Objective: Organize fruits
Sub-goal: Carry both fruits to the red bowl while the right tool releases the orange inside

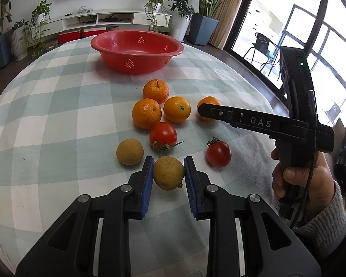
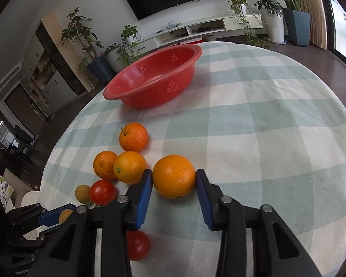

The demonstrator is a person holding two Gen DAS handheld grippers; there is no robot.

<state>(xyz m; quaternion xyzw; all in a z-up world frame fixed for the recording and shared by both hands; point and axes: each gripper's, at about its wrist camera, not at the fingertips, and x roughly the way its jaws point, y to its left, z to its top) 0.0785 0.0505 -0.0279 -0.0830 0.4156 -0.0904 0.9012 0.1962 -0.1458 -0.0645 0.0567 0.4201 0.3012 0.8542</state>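
The left gripper (image 1: 168,173) is seen closed on a small round yellow-brown fruit (image 1: 168,173), which is clamped between its blue pads at the near end of the fruit cluster, resting on the green-and-white checked cloth surface (image 1: 57,120). A second yellow-brown fruit (image 1: 129,151) lies just beside it to the left, and two red tomatoes with green calyxes (image 1: 163,135) (image 1: 219,154) lie just beyond it, one on each side.

The right gripper (image 2: 174,180) is set around a round orange citrus fruit (image 2: 174,176); both blue pads are seen touching its sides, so it is held, with the fruit sitting on the cloth apart from the rest of the cluster on the right. No earlier view is given for its jaws. In the left wrist view, the same gripper is seen from the side, held by a hand (image 1: 304,180) in a grey knit sleeve (image 1: 323,221).

Three more oranges (image 1: 156,91) (image 1: 146,113) (image 1: 177,109) are grouped together between the held fruits and a red plastic colander bowl (image 1: 137,50), which stands well apart at the far end of the surface. No fruit is seen inside it.
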